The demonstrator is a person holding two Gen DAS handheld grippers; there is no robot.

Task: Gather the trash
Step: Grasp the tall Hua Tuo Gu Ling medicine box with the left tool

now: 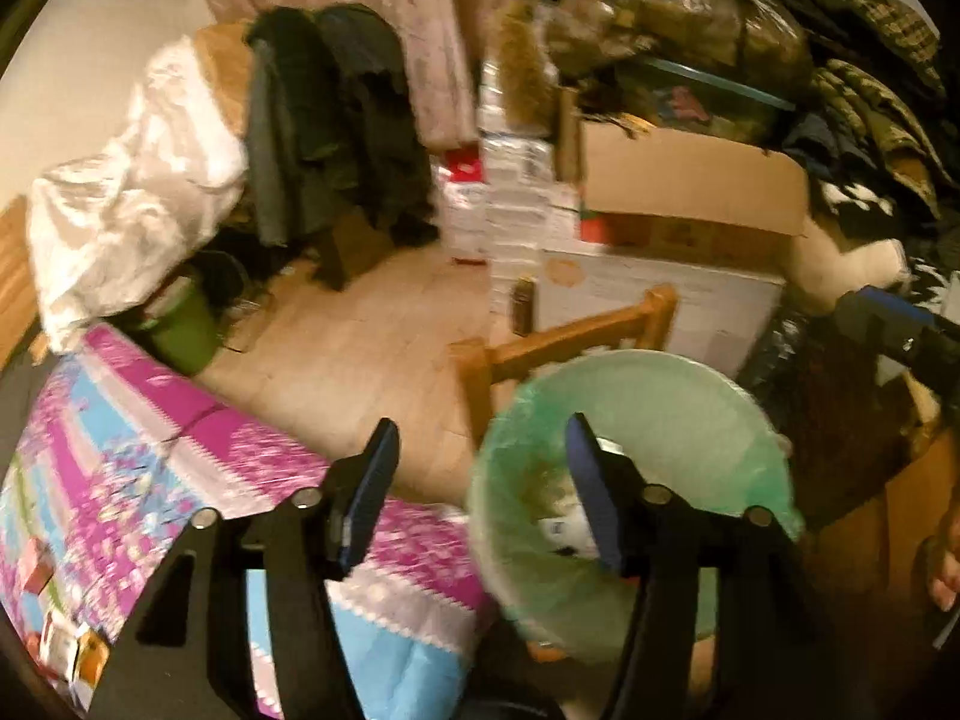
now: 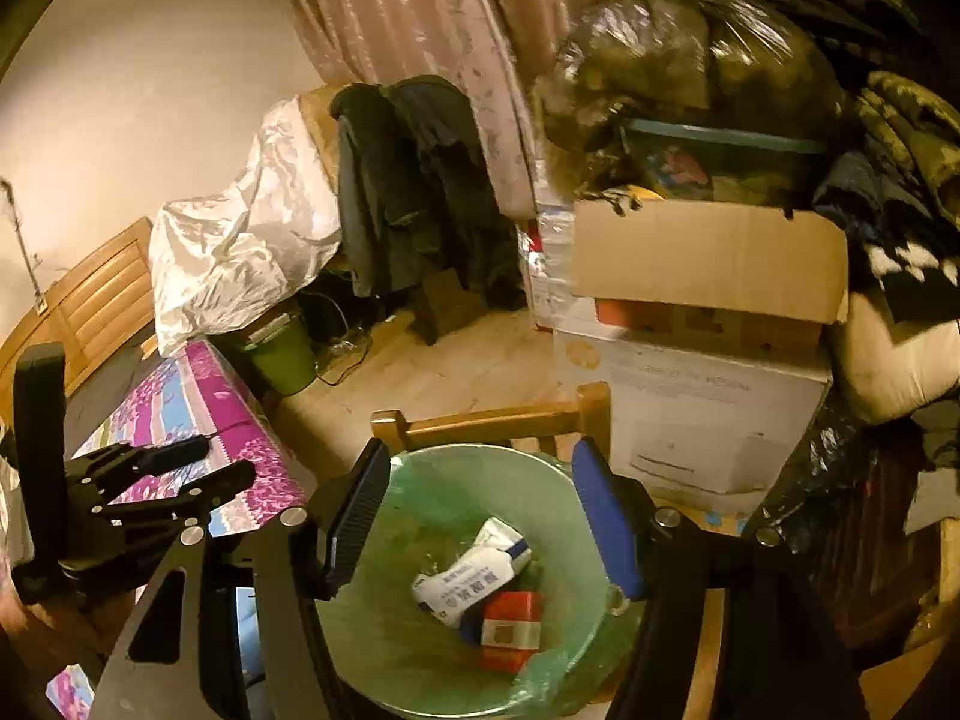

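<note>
A round bin with a pale green liner (image 2: 432, 480) stands on a wooden chair. In it lie a white printed packet (image 2: 465, 579) and a red carton (image 2: 510, 630). My right gripper (image 2: 483, 516) hangs open straight above the bin, nothing between its fingers. My left gripper (image 1: 480, 480) is open and empty too. Its left finger is over the pink and blue tablecloth (image 1: 150, 450), its right finger over the bin's rim (image 1: 636, 468). In the right wrist view the left gripper (image 2: 204, 462) shows at the left over the table edge. Small red and orange cartons (image 1: 54, 648) lie on the cloth.
The chair back (image 2: 492, 420) rises behind the bin. Stacked cardboard boxes (image 2: 708, 276) with dark bags and clothes fill the right. A small green bucket (image 2: 282, 354), hung dark jackets (image 2: 414, 192) and a white plastic-covered pile (image 2: 240, 240) stand across bare wooden floor (image 1: 360, 348).
</note>
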